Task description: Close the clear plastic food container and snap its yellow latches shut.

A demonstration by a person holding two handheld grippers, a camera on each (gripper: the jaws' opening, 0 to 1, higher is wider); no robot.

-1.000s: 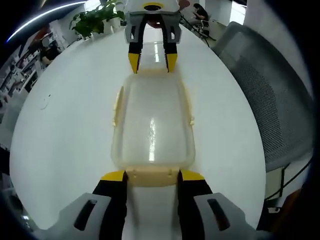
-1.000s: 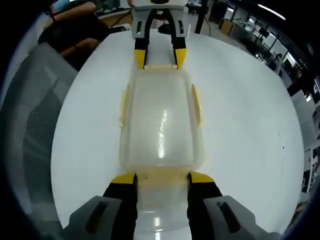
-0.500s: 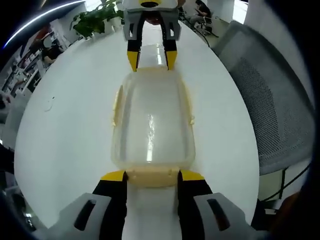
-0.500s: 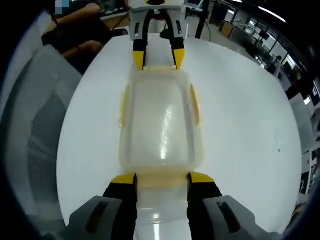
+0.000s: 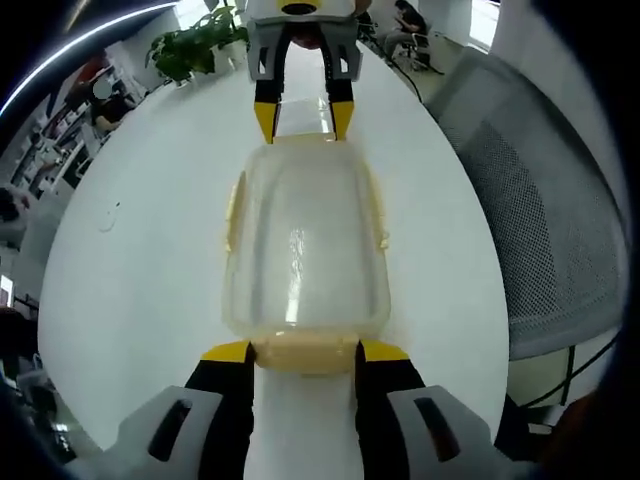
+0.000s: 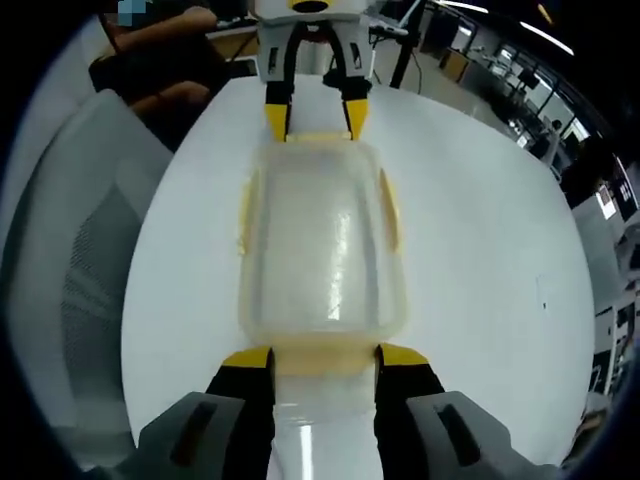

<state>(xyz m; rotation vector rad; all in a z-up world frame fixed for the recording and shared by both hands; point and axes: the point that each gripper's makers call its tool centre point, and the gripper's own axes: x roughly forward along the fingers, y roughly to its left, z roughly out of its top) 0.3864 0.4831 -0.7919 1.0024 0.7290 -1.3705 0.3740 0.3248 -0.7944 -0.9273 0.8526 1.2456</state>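
Evidently, both open tongs, left [image 5: 296, 352] and right [image 6: 322, 357], bracketed opposite end latches of the clear rectangular plastic food container [image 5: 303, 242] on the white table [image 5: 150, 220], poised to snap them.

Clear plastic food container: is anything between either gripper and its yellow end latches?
Nothing visible. The left gripper straddles the near yellow end latch of the clear plastic food container; the right gripper sits at the far end latch.
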